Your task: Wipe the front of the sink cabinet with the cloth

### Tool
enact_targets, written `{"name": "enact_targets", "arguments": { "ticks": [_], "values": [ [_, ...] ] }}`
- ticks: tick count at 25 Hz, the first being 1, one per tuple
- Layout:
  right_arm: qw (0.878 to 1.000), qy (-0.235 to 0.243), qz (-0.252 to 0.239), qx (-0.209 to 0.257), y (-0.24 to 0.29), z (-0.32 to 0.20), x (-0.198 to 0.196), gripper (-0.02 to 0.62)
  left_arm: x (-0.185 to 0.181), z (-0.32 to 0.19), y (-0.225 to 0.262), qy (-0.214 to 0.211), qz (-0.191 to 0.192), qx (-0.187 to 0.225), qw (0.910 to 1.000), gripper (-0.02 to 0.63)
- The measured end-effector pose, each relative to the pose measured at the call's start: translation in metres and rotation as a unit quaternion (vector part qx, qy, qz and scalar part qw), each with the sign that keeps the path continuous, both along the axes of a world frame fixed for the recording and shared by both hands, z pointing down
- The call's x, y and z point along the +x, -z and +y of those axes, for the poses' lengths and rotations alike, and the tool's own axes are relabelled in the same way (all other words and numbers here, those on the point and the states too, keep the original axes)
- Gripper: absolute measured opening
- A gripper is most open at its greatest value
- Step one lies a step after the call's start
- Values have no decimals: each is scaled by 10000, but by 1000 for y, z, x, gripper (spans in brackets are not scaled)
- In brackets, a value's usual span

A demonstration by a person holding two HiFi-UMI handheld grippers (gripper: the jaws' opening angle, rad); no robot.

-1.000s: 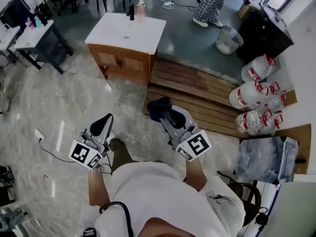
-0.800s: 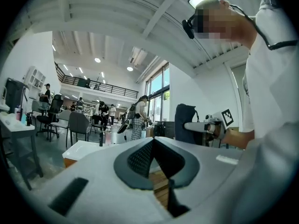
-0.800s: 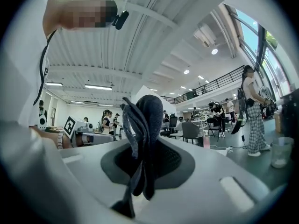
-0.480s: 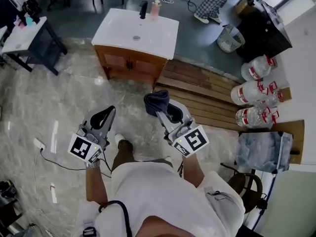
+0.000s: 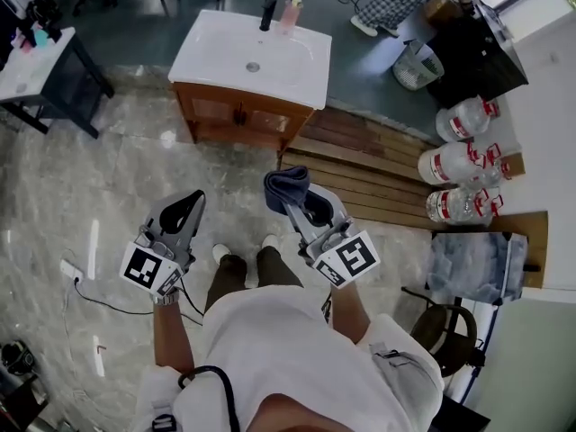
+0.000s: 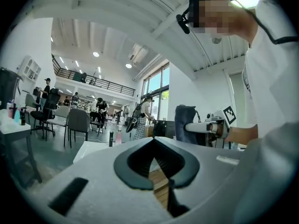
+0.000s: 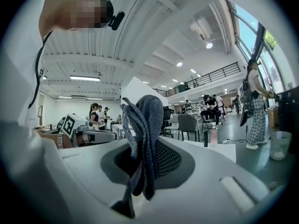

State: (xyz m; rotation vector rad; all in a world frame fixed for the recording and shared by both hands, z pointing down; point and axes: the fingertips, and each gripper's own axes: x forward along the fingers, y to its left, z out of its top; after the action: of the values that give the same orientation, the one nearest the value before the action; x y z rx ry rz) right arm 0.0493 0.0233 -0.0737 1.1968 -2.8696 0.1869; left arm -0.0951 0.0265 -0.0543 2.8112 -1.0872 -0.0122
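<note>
Pale marbled floor (image 5: 90, 187) gleamed across the near and left side, and it gave way to grey-blue flooring at the far edge. The sink cabinet (image 5: 238, 120) stood on it, far centre. Just right of that, a slatted wooden platform (image 5: 360, 165) lay flat, with big water bottles (image 5: 454, 160) on their sides by its right end. A wire bin (image 5: 414, 66) stood far right, a dark-legged table (image 5: 45, 70) far left. Near left, a white plug (image 5: 69, 270) and a thin cable (image 5: 117, 306) lay on the floor.

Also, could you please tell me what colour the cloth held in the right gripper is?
The cloth is dark blue-grey; it shows best in the right gripper view.
</note>
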Motion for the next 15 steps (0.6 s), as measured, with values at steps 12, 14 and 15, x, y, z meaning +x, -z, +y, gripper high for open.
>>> {"name": "enact_targets", "arguments": {
  "ticks": [12,14,15],
  "values": [
    [9995,326,5,2,-10,-57,-4,63,6,-48,-2,274,-99,-29,9996,0],
    [9992,396,-1,-41,-14,-69,-1,64,9,-57,-4,341,-98,-43,9994,1],
    [9990,437,-4,-57,-15,-74,1,64,11,-61,-5,374,-98,-51,9992,0]
  ]
}}
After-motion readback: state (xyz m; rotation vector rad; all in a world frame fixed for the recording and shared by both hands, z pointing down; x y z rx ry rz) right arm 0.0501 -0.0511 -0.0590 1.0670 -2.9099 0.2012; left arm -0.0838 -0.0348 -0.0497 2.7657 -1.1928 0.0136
